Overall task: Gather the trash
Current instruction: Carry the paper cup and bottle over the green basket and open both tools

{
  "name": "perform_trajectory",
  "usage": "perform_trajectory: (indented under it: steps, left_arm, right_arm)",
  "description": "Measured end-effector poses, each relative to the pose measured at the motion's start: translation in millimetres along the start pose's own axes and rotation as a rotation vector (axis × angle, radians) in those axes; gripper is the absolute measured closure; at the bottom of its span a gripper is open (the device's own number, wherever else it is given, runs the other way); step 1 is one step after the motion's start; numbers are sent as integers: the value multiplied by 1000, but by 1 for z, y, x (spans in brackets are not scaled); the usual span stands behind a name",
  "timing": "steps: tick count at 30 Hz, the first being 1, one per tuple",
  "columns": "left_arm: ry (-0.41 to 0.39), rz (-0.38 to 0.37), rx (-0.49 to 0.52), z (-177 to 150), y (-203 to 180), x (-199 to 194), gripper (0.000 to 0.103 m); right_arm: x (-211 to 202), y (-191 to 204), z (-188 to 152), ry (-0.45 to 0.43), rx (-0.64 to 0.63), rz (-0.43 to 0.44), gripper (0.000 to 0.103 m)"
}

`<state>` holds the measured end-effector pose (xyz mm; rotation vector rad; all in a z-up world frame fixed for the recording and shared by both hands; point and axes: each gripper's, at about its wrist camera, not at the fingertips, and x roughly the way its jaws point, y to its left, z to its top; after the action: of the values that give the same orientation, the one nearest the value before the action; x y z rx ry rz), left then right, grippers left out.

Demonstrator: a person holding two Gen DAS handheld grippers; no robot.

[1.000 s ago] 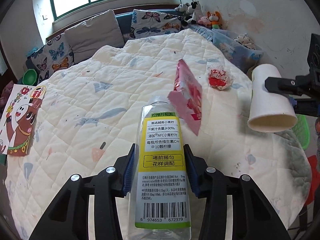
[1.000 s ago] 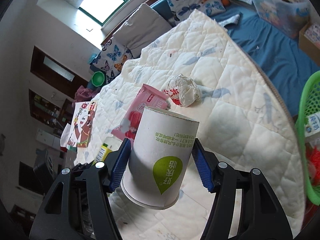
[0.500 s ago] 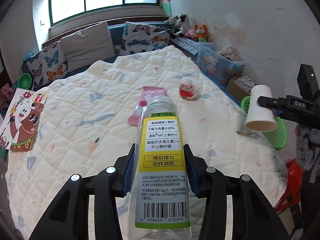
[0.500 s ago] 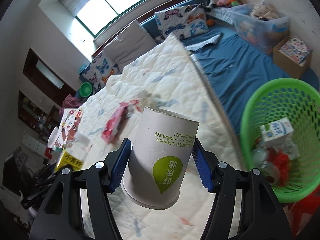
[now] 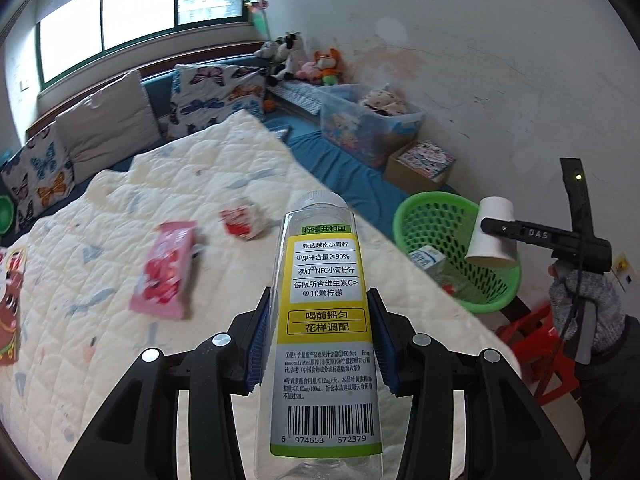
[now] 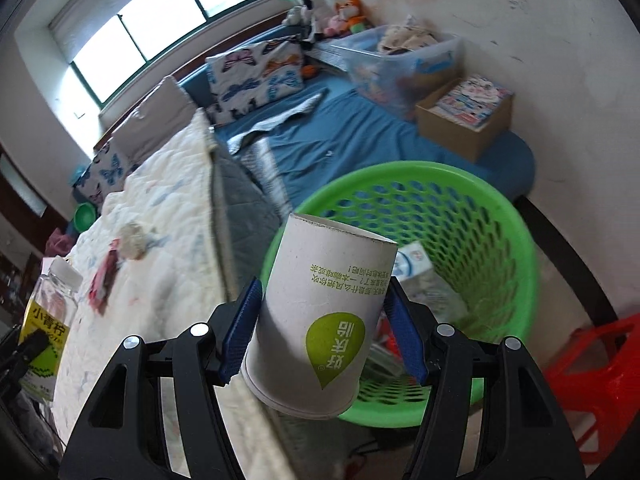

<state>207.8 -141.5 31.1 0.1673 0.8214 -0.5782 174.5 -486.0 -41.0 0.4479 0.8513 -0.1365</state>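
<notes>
Bottle [image 5: 326,320] base is cut off below my left hand-held gripper [image 5: 320,344], which clamps it over the bed [image 5: 100,280]. Only my right view shows the basket [image 6: 500,248] contents, partly hidden behind the cup [image 6: 320,320] its hand-held gripper [image 6: 322,332] grips.

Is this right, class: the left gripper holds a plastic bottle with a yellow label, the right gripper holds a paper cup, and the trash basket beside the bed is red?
One detail is wrong: the trash basket is green, as the right wrist view shows. The rest stands: the left gripper holds the yellow-labelled plastic bottle, and the right gripper holds the paper cup.
</notes>
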Motion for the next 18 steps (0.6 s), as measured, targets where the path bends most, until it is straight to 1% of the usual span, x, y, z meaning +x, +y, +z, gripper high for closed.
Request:
perform_trajectory:
  steps: [2, 6, 10, 18]
  left_arm:
    - [3, -20, 22, 10, -15, 9, 59]
    - [13, -45, 73, 23, -44, 27, 59]
    - [36, -74, 111, 33, -68, 44, 59]
    - [107, -128, 177, 48, -124, 95, 59]
  right_arm:
    - [3, -17, 1, -2, 19, -26, 40]
    - [7, -39, 1, -14, 31, -65, 38]
    - [4, -53, -1, -24, 61, -66, 34]
    - [-22, -73, -8, -62, 65, -51, 33]
